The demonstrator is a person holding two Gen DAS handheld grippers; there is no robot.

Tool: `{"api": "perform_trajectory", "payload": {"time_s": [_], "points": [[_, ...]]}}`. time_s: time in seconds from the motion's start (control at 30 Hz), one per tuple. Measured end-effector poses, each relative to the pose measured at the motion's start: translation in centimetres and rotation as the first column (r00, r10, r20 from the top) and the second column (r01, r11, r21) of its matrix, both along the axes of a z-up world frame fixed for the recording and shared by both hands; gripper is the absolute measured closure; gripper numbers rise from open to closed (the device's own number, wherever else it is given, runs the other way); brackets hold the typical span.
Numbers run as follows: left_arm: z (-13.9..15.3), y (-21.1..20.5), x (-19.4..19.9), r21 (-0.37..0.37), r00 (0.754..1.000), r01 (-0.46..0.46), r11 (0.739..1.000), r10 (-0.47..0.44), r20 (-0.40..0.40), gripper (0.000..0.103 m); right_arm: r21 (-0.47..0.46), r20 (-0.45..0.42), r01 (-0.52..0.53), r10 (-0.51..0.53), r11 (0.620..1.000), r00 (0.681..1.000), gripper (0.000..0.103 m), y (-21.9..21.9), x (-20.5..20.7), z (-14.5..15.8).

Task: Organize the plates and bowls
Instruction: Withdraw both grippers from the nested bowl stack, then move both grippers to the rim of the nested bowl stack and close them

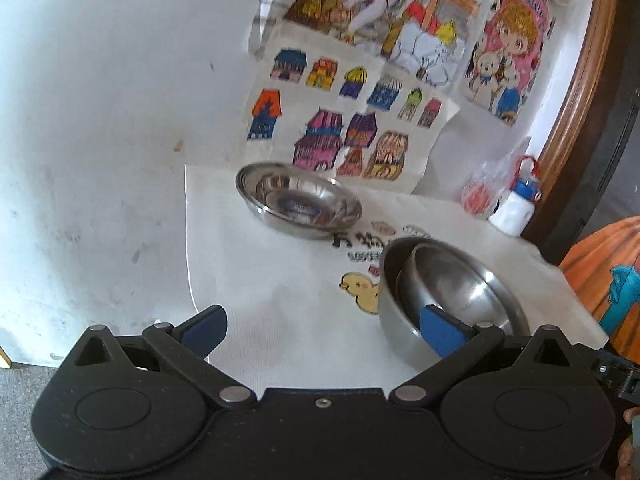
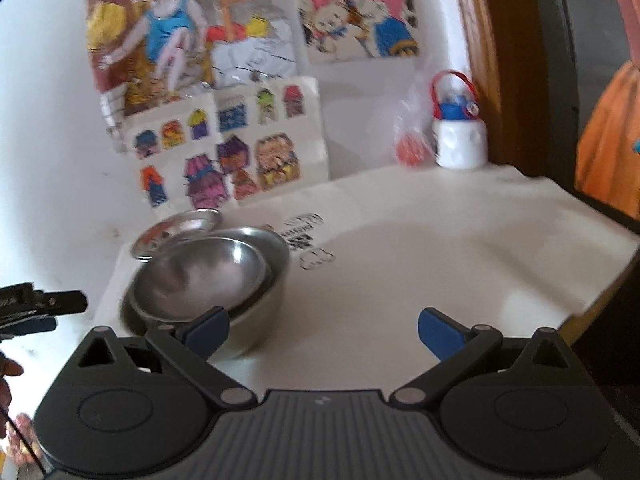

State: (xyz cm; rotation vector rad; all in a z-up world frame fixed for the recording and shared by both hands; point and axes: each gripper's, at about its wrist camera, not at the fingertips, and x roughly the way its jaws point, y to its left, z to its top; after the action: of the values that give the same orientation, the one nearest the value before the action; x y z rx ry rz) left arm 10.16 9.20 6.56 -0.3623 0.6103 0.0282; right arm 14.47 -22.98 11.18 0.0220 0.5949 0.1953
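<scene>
Both my left gripper (image 1: pixel 324 330) and right gripper (image 2: pixel 324 330) gape wide, holding nothing; shiny round steel bowls (image 1: pixel 452 292) sit nested, shallow steel plates (image 1: pixel 300 196) behind, on white cloth (image 1: pixel 280 280).

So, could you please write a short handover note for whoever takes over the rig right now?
Left gripper: open, holding nothing.
Right gripper: open, holding nothing.
Nested bowls: a smaller steel bowl sits inside a larger one on the white table, near both grippers.
Shallow steel plates: farther back by the drawings, apparently two stacked; hard to be sure.
Done: bowls appear nested, plates apparently together.
Left: probably only checking the stacks or shifting them; no other dishes show in either view.
</scene>
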Motion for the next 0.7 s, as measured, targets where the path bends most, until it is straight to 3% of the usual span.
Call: {"api": "perform_trajectory", "payload": {"time_s": [0.2,0.4,0.5,0.53,0.7], "points": [[-0.8,-0.3,2.0,0.0,0.999,0.024,1.0,-0.024,-0.035,0.001,0.072,-0.009,0.017,-0.016,0.997,1.0,0.002,-0.1,1.4,-0.4],[-1.1,-0.5,4.1,-0.023,0.994,0.086,0.996,-0.087,-0.058,0.002,0.113,-0.026,0.046,-0.043,0.993,0.999,0.021,0.0,3.1,-0.6],[-1.2,-0.6,4.9,-0.043,0.991,0.114,0.993,-0.117,-0.062,0.007,0.132,-0.043,0.046,-0.04,0.99,0.998,0.031,0.2,3.6,-0.8],[-1.2,-0.6,5.1,-0.048,0.99,0.121,0.991,-0.124,-0.062,0.011,0.139,-0.05,0.046,-0.039,0.989,0.998,0.038,0.3,3.8,-0.9],[-1.4,-0.7,5.9,-0.07,0.985,0.15,0.986,-0.155,-0.073,0.031,0.178,-0.08,0.048,-0.034,0.983,0.996,0.051,0.7,4.3,-1.3]]}}
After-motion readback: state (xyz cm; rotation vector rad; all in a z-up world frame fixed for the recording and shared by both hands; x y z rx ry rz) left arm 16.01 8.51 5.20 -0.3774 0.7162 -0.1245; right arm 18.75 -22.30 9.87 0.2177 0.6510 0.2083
